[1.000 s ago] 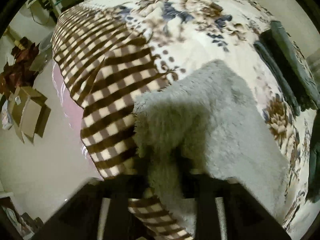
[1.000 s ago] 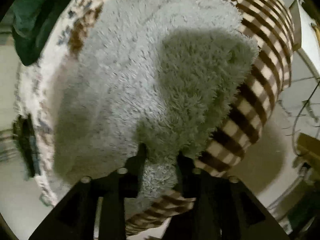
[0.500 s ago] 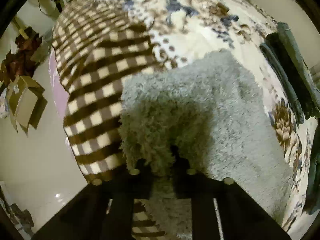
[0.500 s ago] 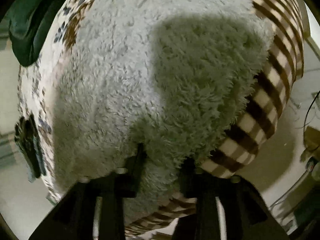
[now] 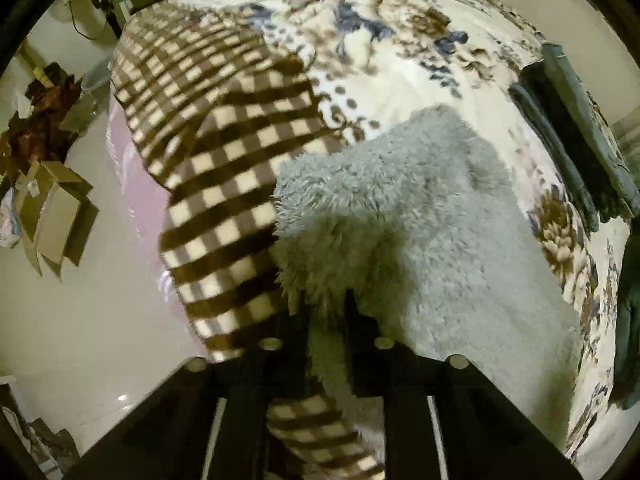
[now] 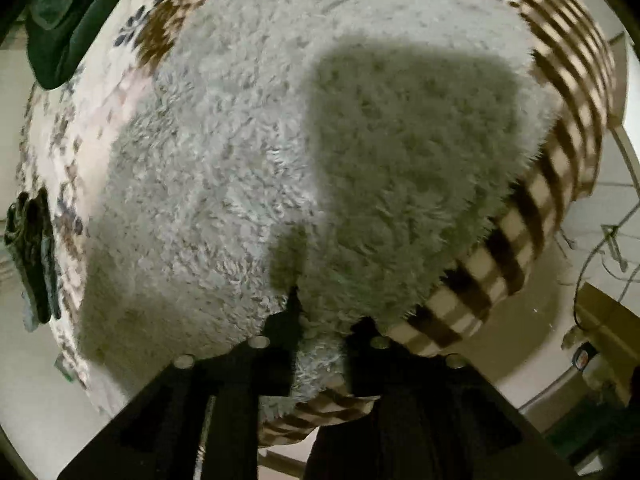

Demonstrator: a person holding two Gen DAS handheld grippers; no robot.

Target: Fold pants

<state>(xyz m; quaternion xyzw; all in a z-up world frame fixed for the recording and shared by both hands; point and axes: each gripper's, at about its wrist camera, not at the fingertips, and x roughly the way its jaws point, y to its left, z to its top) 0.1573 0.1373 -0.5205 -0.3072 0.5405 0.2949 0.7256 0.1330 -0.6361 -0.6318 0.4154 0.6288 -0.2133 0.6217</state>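
My left gripper (image 5: pixel 326 312) and right gripper (image 6: pixel 322 320) each pinch the fluffy grey pants' (image 5: pixel 420 216) edge, over the checked blanket (image 5: pixel 224 184).

The pants (image 5: pixel 420 220) lie on the blanket (image 5: pixel 400 60) on the bed, near its edge. Their near hem is between the fingers of the left claw (image 5: pixel 326 316) and of the right claw (image 6: pixel 322 320). Cardboard boxes (image 5: pixel 52 208) stand on the floor (image 5: pixel 80 320) left of the bed.
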